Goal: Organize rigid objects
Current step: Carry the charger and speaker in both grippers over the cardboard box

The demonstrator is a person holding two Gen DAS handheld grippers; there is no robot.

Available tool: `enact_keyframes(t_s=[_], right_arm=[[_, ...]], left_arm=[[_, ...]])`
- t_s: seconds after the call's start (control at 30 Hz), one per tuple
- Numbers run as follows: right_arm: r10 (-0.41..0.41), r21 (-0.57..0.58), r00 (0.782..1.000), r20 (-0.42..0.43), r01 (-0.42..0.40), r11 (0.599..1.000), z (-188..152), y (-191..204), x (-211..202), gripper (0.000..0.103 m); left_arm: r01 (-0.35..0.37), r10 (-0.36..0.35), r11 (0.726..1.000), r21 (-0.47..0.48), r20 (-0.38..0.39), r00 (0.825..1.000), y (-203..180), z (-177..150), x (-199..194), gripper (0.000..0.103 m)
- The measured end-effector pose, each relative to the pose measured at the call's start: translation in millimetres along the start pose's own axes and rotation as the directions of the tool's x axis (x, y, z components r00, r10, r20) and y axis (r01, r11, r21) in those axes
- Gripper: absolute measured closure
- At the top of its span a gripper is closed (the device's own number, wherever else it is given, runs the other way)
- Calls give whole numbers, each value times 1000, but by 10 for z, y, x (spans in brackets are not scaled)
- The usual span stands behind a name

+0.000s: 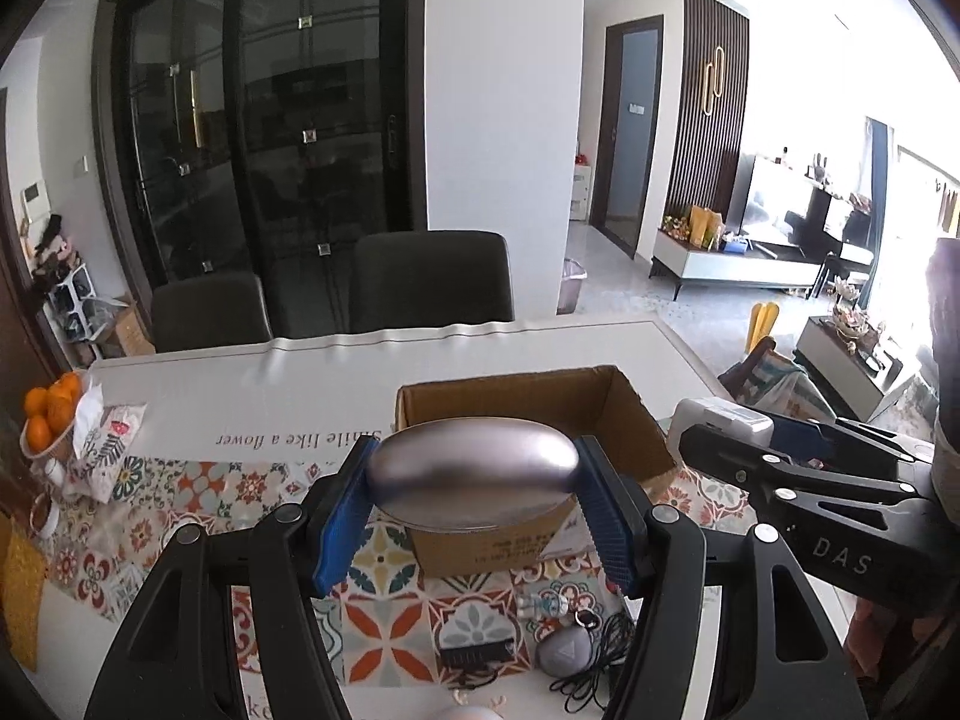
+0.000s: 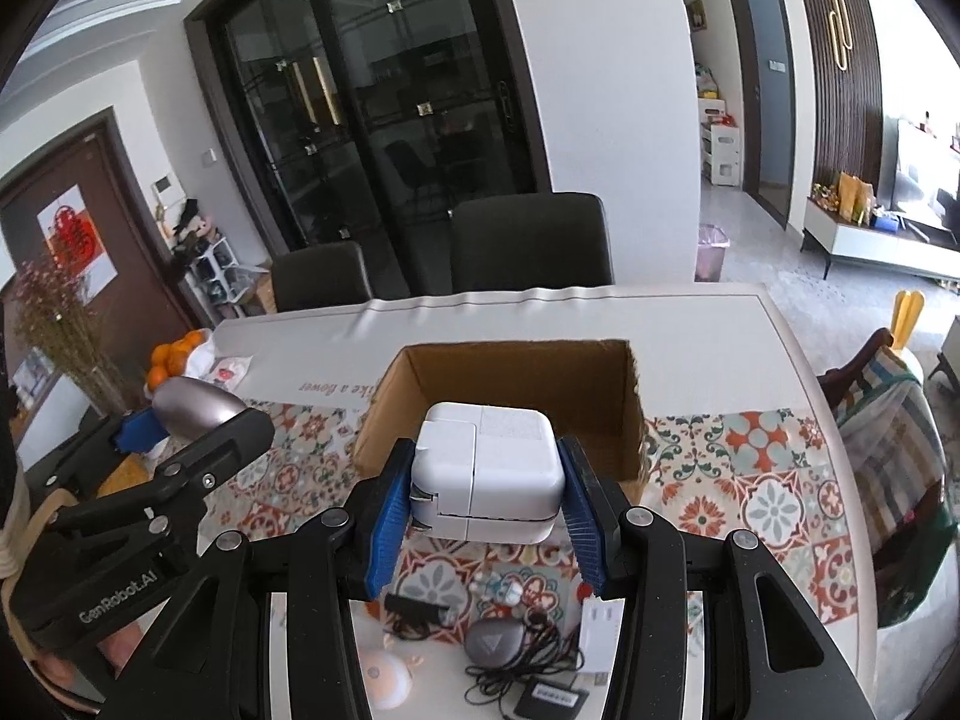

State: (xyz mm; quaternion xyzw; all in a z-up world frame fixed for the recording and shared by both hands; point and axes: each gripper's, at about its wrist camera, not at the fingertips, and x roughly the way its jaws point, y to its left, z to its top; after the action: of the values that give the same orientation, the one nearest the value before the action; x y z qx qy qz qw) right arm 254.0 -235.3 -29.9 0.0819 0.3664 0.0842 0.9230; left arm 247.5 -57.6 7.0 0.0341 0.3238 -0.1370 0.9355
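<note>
My left gripper [image 1: 474, 483] is shut on a smooth silver-mauve oval case [image 1: 474, 474], held above the near wall of an open cardboard box [image 1: 528, 396]. My right gripper [image 2: 483, 483] is shut on a white square power adapter [image 2: 489, 471], held just in front of the same box [image 2: 522, 372], above its near edge. The oval case also shows at the left of the right wrist view [image 2: 195, 408]. The adapter shows at the right of the left wrist view [image 1: 723, 417]. The box interior looks empty where visible.
On the patterned tablecloth [image 2: 768, 480] below the grippers lie a grey triangular-logo pouch [image 2: 492, 642], a black cable [image 2: 528, 660], a small black device [image 1: 477, 654], a tiny figurine [image 2: 504, 588] and a round orange-white toy [image 2: 384, 678]. Oranges [image 1: 54, 414] and two dark chairs [image 1: 432, 282] stand beyond.
</note>
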Motion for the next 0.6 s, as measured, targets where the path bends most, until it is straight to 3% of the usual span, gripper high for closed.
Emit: enact_keyframes(t_s=[0.37,0.6], right_arm=[[-34,32,990,-135,38,999,405,-165,528,56],[-63,34,973,-221,72,997,507,-250,864,56]], left_arm=[[37,-37,999,-4,-132,991,45,339,582,39],[43,-43,999,-5,-235,971,68,384,994,39]])
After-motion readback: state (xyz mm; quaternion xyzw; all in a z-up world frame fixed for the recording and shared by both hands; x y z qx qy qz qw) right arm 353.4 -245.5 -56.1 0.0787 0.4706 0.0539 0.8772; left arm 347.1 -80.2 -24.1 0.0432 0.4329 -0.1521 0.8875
